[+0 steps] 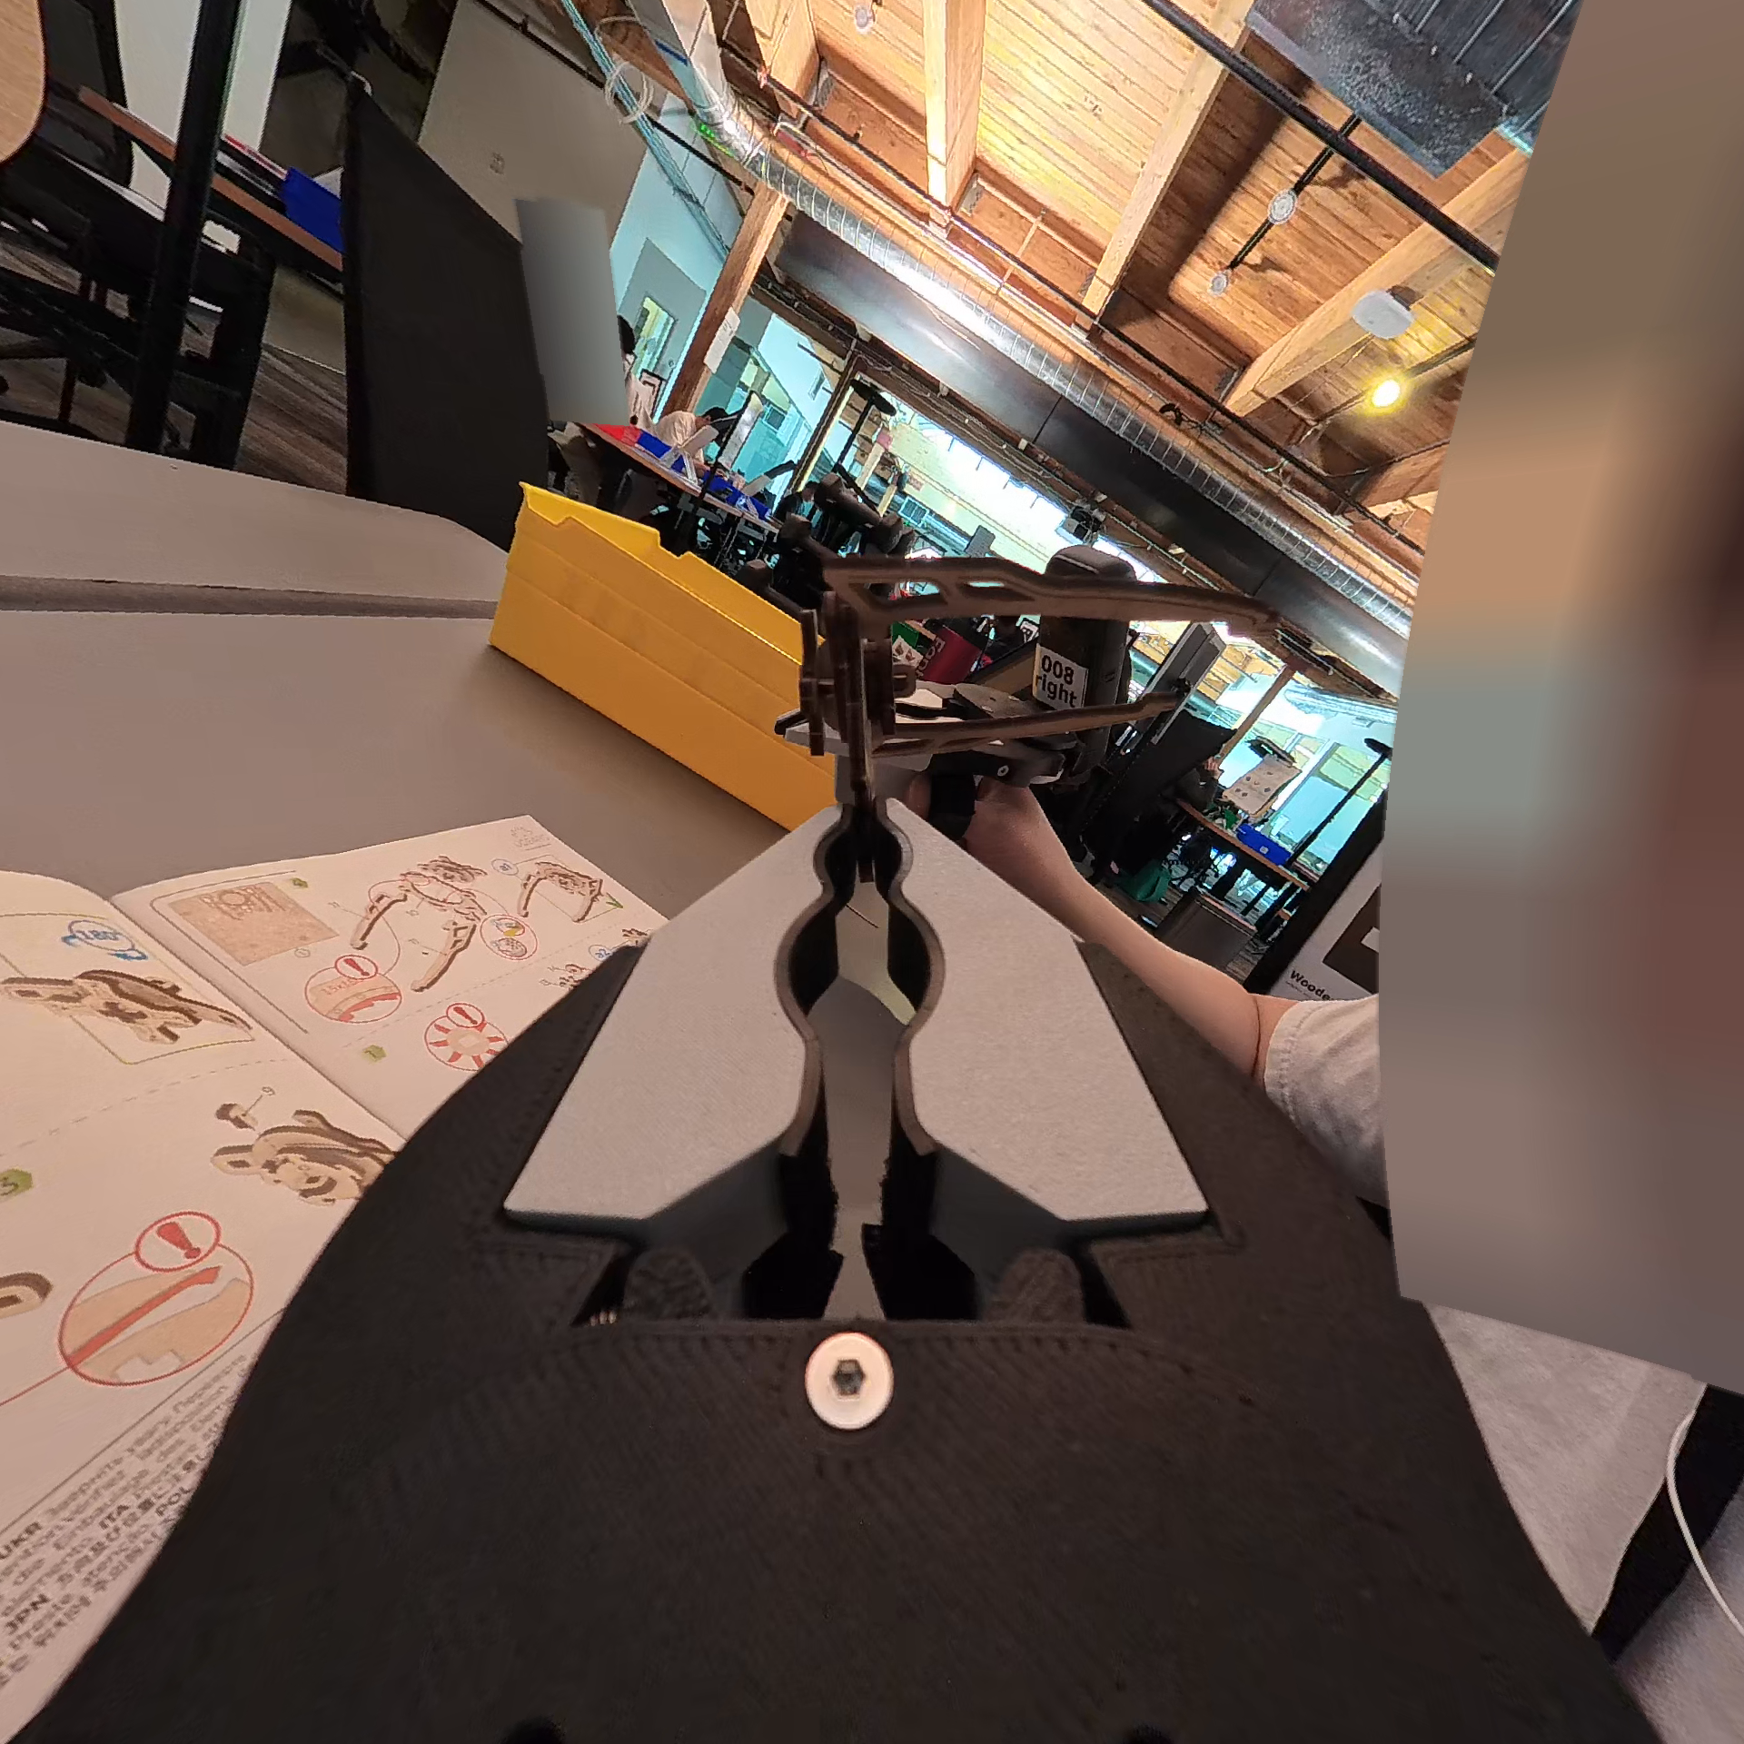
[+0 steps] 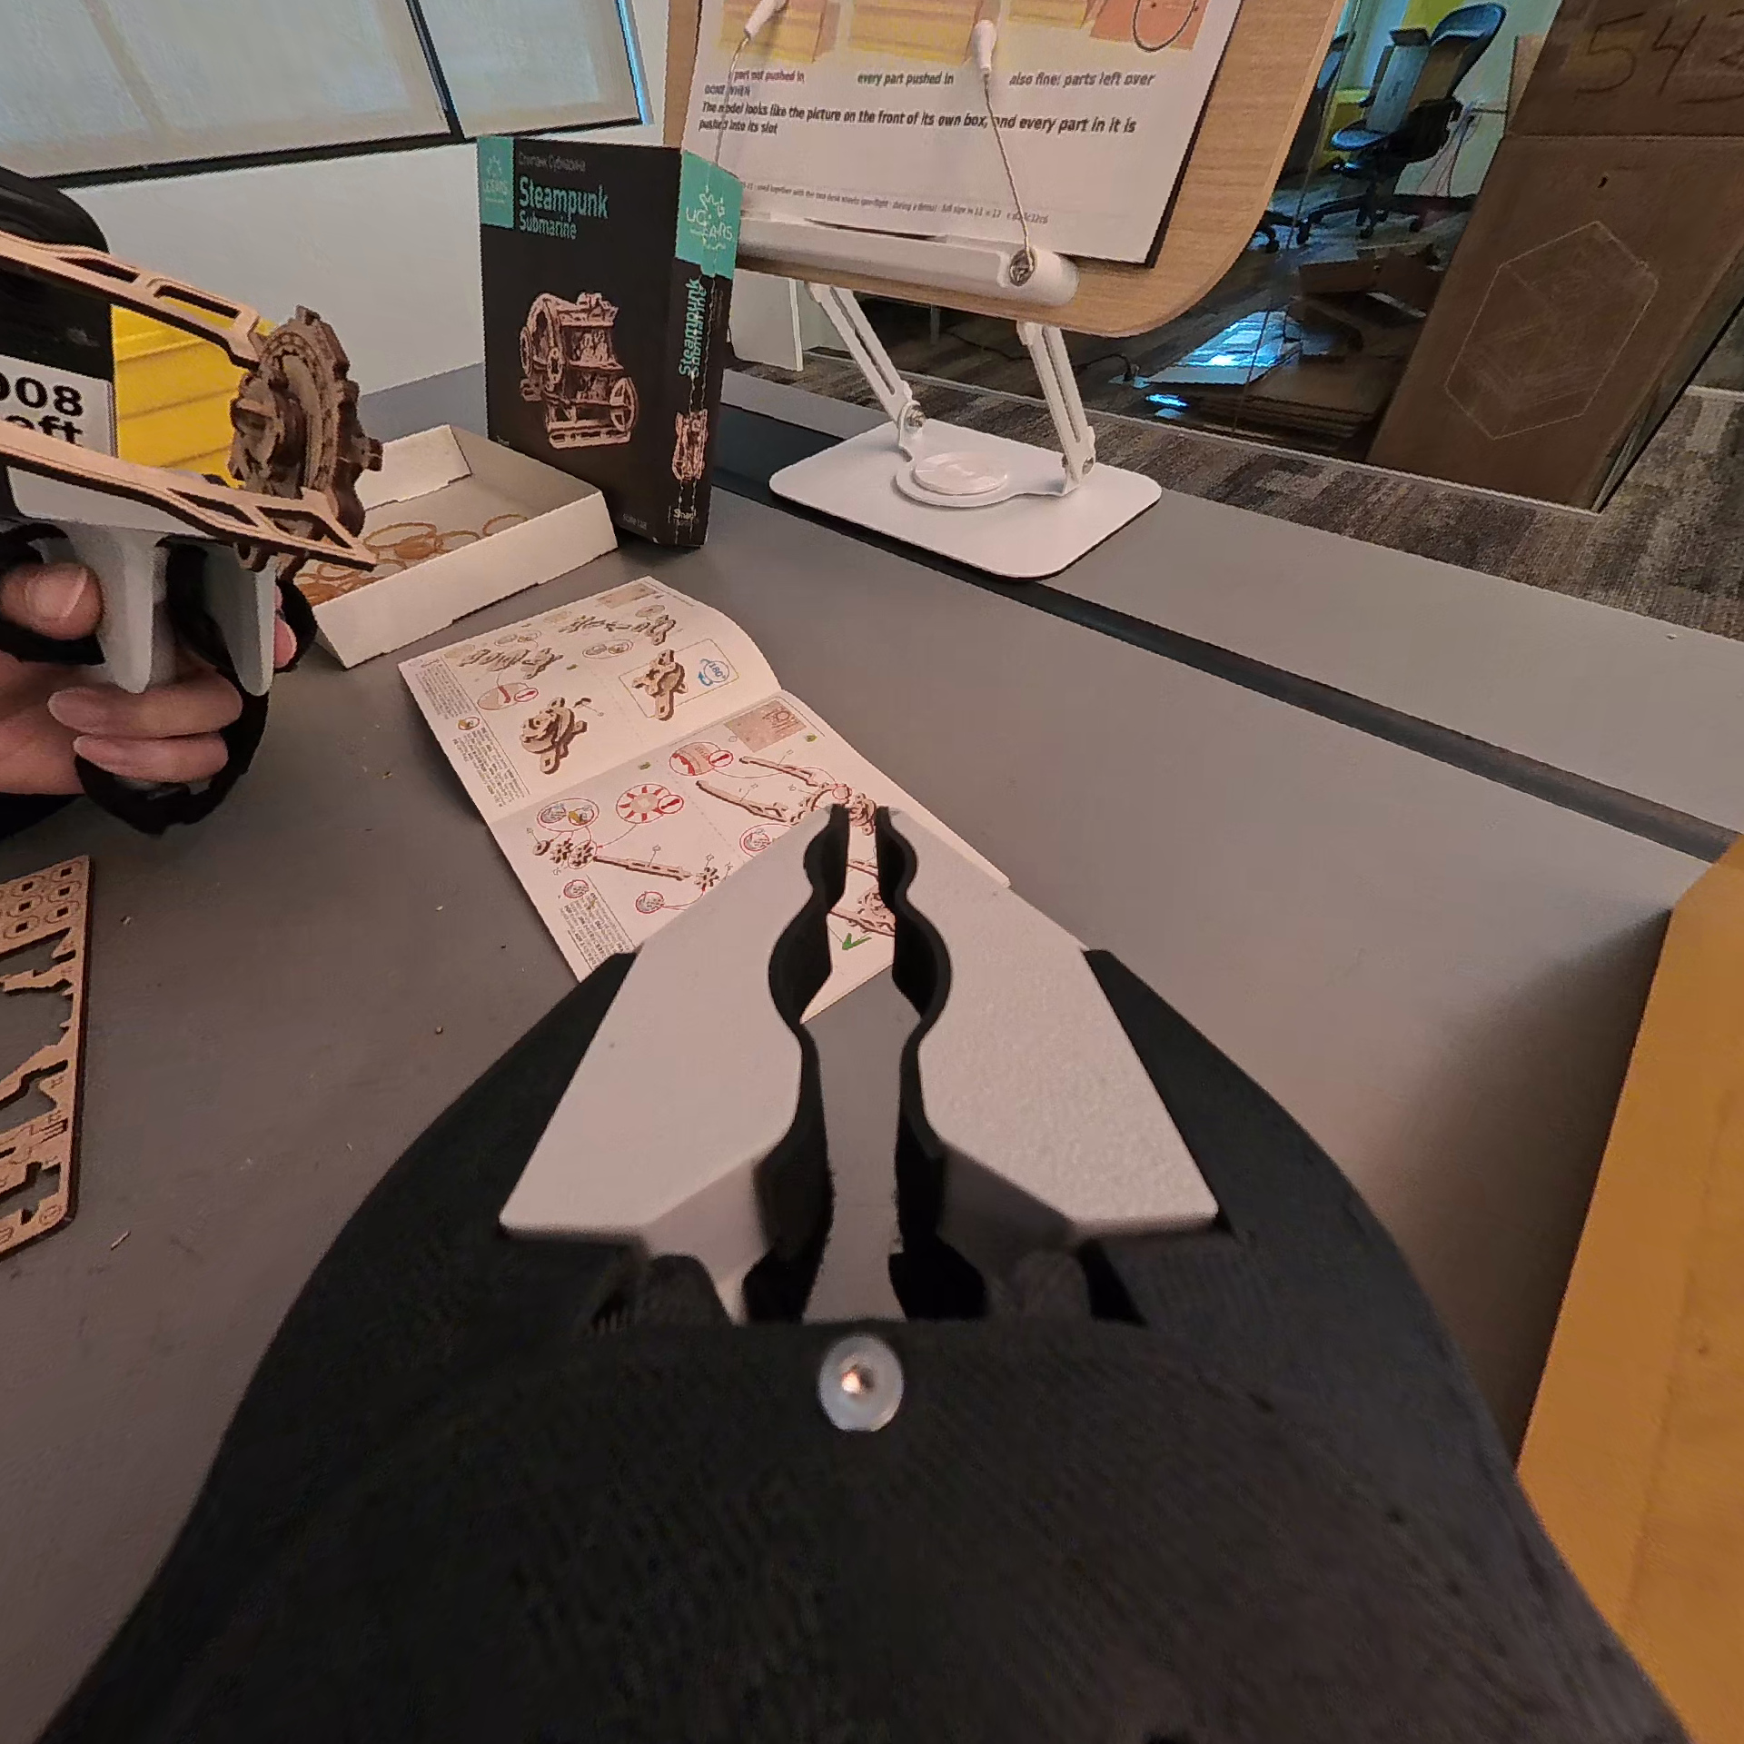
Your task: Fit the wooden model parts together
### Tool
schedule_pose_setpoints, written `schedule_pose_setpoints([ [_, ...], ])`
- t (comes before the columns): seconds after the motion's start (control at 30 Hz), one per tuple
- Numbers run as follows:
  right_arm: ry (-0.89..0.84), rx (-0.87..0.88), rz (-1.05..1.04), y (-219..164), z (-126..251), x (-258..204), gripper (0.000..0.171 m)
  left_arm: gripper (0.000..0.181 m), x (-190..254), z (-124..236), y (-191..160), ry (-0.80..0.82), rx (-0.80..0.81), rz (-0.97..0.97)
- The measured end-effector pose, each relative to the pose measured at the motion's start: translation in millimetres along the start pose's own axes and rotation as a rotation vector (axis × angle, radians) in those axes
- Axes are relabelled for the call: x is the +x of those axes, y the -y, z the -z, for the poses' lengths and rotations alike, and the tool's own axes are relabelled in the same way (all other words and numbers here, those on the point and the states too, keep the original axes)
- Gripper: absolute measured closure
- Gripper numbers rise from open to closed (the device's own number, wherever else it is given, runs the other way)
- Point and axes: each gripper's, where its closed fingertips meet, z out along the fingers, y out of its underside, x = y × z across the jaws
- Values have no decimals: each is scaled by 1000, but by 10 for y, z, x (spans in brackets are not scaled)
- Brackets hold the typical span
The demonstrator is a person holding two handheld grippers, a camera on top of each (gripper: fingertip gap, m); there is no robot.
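Note:
My left gripper (image 1: 861, 823) points upward and is shut on a thin bottom piece of the wooden model (image 1: 849, 679). The model is a cluster of gears with two long slotted arms reaching right. It is held in the air above the grey table (image 1: 283, 708). In the right wrist view the model (image 2: 293, 415) shows at the far left, over a hand that holds the left gripper. My right gripper (image 2: 857, 819) hovers over the instruction booklet (image 2: 661, 755). Its jaws are drawn together to a narrow slit with nothing between them. It also shows beyond the model in the left wrist view (image 1: 1076, 661).
A yellow bin (image 1: 651, 623) stands at the back of the table. A white tray of thin rings (image 2: 472, 528), the dark model box (image 2: 604, 330) and a white document stand (image 2: 963, 472) stand behind the booklet. A punched-out plywood sheet (image 2: 38, 1038) lies at the left edge. Tip to tip, the grippers are about 15 cm apart.

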Motion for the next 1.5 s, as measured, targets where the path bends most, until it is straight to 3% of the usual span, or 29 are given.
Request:
schedule_pose_setpoints([
  [0.57,7,-2,0,-2,-2,-16,168,181,-9,-3,-5,6,7,9],
  [0.9,-5,-9,15,-12,-2,12,168,181,-79,47,106,88,98,-5],
  [1.13,9,-1,27,5,1,-13,167,181,52,78,224,38,167,-59],
  [1.3,167,138,173,242,69,-439,156,181,203,58,209,23,165,-194],
  [1.5,212,364,512,579,226,-1141,141,181,324,-26,194,-49,182,-92],
])
